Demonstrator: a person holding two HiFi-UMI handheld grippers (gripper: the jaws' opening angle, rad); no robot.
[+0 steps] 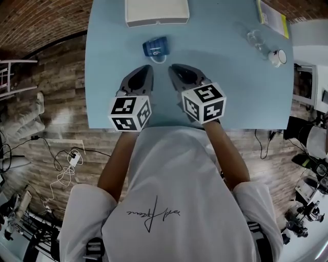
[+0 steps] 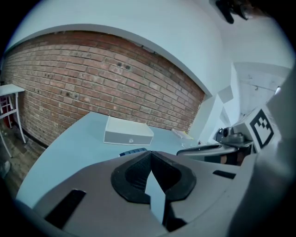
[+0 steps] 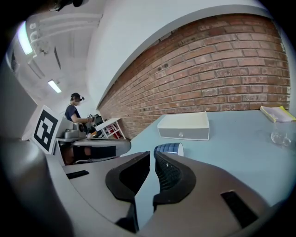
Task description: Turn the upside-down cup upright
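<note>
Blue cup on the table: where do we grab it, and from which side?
Grip the blue cup across its round side wall, coming in from the near table edge with the right gripper, which sits just short of it. I can't make out a handle, so don't count on one. The gripper is shut, so open it first.

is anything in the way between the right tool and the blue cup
Nothing visible: only bare table lies between the right tool and the cup. The white box sits beyond the cup, the glass far off to the side.

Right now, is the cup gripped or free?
Free: the blue cup sits on the table beyond the left hand-held gripper and right hand-held gripper, both empty.
</note>
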